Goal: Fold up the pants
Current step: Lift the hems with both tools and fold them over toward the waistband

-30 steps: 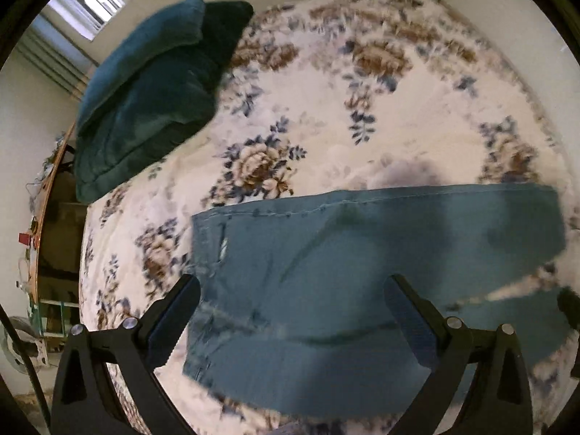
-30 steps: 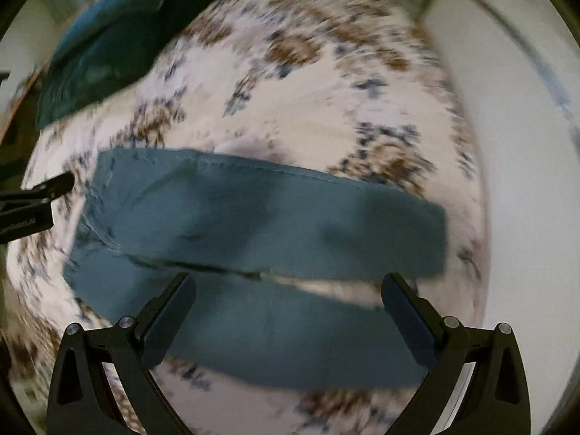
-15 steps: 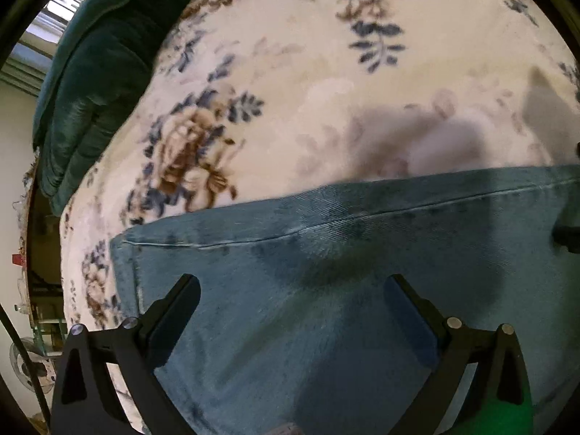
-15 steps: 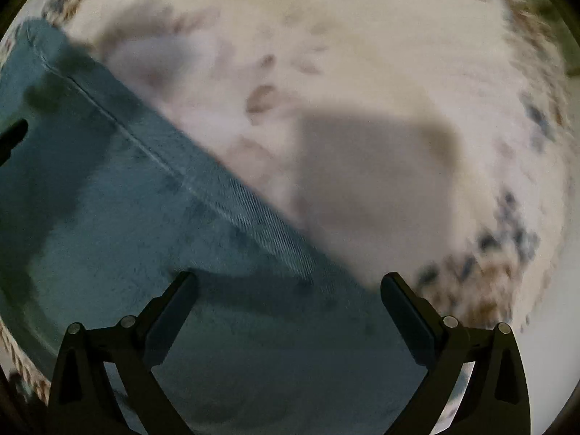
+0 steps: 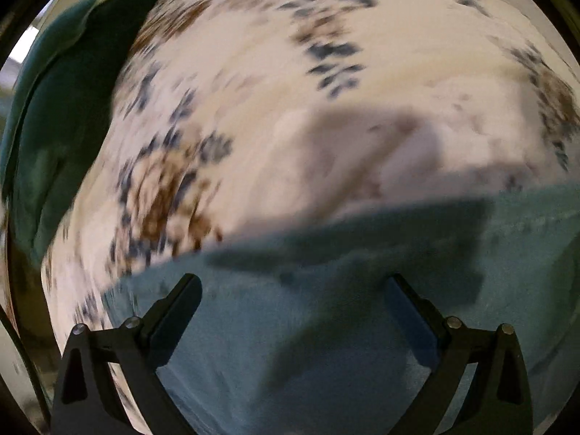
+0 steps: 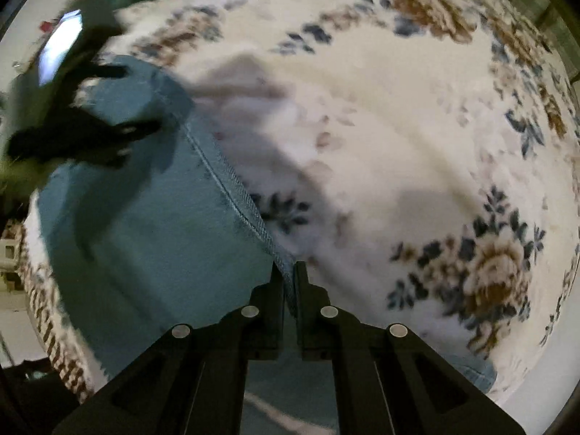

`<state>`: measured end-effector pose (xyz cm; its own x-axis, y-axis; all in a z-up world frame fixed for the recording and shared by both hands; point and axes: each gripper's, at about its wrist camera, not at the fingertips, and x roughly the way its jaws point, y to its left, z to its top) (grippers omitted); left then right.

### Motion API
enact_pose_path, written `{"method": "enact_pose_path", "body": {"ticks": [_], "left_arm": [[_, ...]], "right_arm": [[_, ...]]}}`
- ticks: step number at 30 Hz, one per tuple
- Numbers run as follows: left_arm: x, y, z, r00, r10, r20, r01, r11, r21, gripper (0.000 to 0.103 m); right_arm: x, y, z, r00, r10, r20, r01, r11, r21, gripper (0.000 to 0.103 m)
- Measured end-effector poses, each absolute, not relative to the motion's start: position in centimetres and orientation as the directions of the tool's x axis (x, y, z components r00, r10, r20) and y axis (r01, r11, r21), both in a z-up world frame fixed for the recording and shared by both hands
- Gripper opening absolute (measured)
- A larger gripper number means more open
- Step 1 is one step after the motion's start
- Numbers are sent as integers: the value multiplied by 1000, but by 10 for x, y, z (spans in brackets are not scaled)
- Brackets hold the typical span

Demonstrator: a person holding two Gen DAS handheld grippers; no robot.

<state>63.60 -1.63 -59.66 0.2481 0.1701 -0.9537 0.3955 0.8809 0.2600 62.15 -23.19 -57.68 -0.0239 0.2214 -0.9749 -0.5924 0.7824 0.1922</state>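
pants (image 6: pixel 152 239) x1 | grippers x2: L gripper (image 5: pixel 291 290), R gripper (image 6: pixel 289 275) | bedspread (image 6: pixel 398 137) x1 | green pillow (image 5: pixel 54 137) x1

Blue denim pants (image 6: pixel 145 239) lie flat, stitched edge pinched at one point.

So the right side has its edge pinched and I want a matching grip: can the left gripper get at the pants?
Probably yes: the left gripper is open directly over the pants, nothing between.
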Motion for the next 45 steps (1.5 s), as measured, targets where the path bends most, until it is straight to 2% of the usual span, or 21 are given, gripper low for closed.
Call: {"method": "enact_pose_path", "body": {"ticks": [5, 8, 9, 10, 11, 13, 14, 16, 20, 26, 31, 35, 39, 45], "left_arm": [[637, -60, -600, 167, 62, -984, 656, 738, 157, 102], [635, -79, -613, 81, 45, -996, 749, 656, 91, 102], [633, -85, -620, 48, 43, -998, 774, 630, 64, 95], [633, -90, -625, 23, 47, -999, 786, 616, 47, 75], [632, -94, -630, -5, 45, -999, 792, 610, 23, 64], [633, -100, -638, -64, 33, -997, 788, 615, -30, 23], [631, -103, -639, -76, 21, -997, 787, 615, -47, 15], [629, -105, -637, -43, 17, -999, 762, 647, -22, 9], [614, -95, -617, 47, -39, -998, 648, 761, 1, 8], [563, -78, -579, 44, -72, -996, 404, 913, -48, 8], [509, -65, -543, 37, -115, -993, 256, 961, -102, 7], [475, -56, -527, 43, -134, -990, 173, 977, -124, 7], [428, -42, -528, 15, -154, -988, 90, 984, -152, 7], [361, -19, -570, -55, -174, -983, -31, 984, -173, 7]], "right_arm": [[606, -225, -565, -9, 232, -973, -650, 738, 182, 5], [595, -221, -562, -7, 219, -976, -661, 731, 169, 5], [590, -220, -555, -4, 215, -977, -657, 736, 165, 5], [590, -220, -554, -4, 209, -978, -650, 743, 162, 5], [590, -220, -552, 1, 206, -979, -647, 746, 156, 5], [592, -220, -554, 1, 197, -980, -634, 758, 152, 5], [592, -219, -552, -3, 198, -980, -626, 764, 156, 5], [590, -217, -556, -2, 188, -982, -606, 781, 150, 5], [585, -223, -557, 14, 196, -981, -518, 840, 160, 5], [563, -236, -547, 24, 255, -967, -262, 935, 240, 5], [526, -236, -534, 34, 259, -965, -69, 964, 256, 5], [489, -237, -522, 44, 255, -966, 13, 967, 256, 5], [439, -240, -512, 47, 295, -954, 69, 952, 297, 6], [360, -228, -534, -34, 318, -948, 82, 946, 314, 6]]}}
